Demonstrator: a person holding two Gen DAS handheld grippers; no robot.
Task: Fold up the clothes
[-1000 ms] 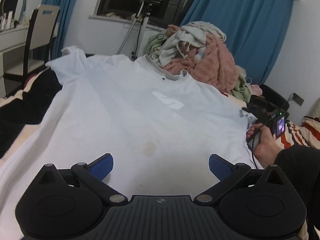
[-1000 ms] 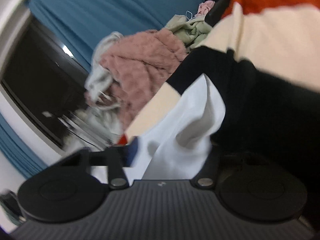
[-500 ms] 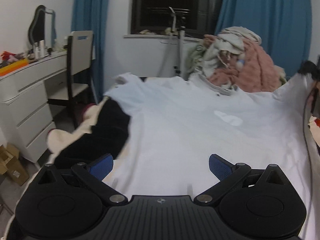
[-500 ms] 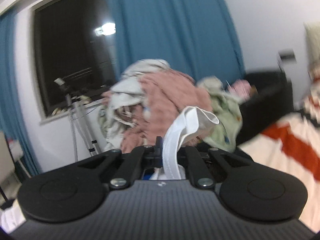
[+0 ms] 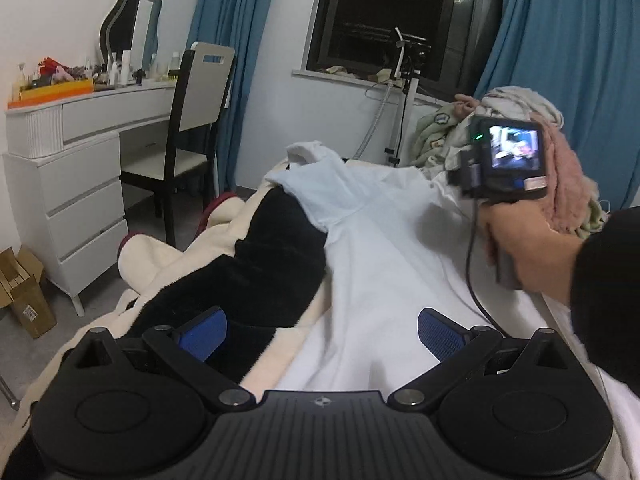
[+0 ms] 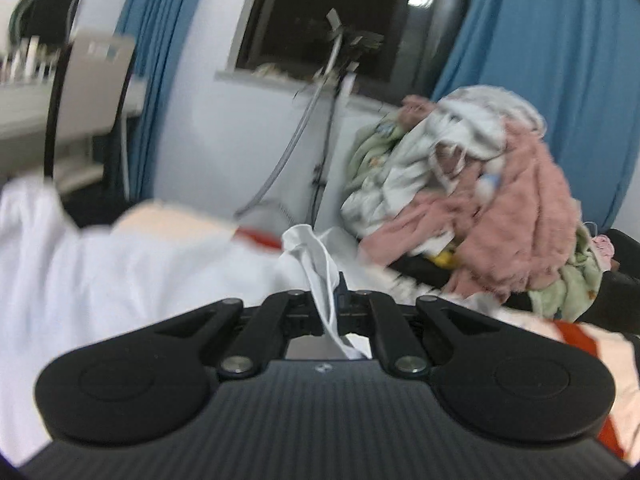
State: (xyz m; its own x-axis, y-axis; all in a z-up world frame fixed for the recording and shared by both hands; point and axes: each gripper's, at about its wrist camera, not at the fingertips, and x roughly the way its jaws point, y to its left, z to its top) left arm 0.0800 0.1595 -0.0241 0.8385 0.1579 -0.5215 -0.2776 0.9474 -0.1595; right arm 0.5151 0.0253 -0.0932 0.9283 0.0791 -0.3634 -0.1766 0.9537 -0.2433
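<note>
The left hand-held gripper (image 5: pixel 318 330) hangs low over the near end of the bed with its blue-padded fingers (image 5: pixel 202 333) spread wide and nothing between them; the white shirt (image 5: pixel 384 248) lies spread along the bed, its far sleeve draped over the black and cream blanket (image 5: pixel 256 272) at its left edge; the right hand-held gripper (image 6: pixel 335 292) is pinched tight on a bunched fold of that white shirt (image 6: pixel 316 256), the cloth rising out between the closed fingers; in the left wrist view the person's right hand (image 5: pixel 524 248) grips this tool's handle above the shirt's right side, its small lit screen (image 5: pixel 514 148) facing back; a pile of pink and pale green clothes (image 6: pixel 472 200) sits beyond the shirt by the blue curtain (image 5: pixel 580 60); a white dressing bench (image 5: pixel 80 152) and a chair (image 5: pixel 192 120) stand to the left of the bed.
</note>
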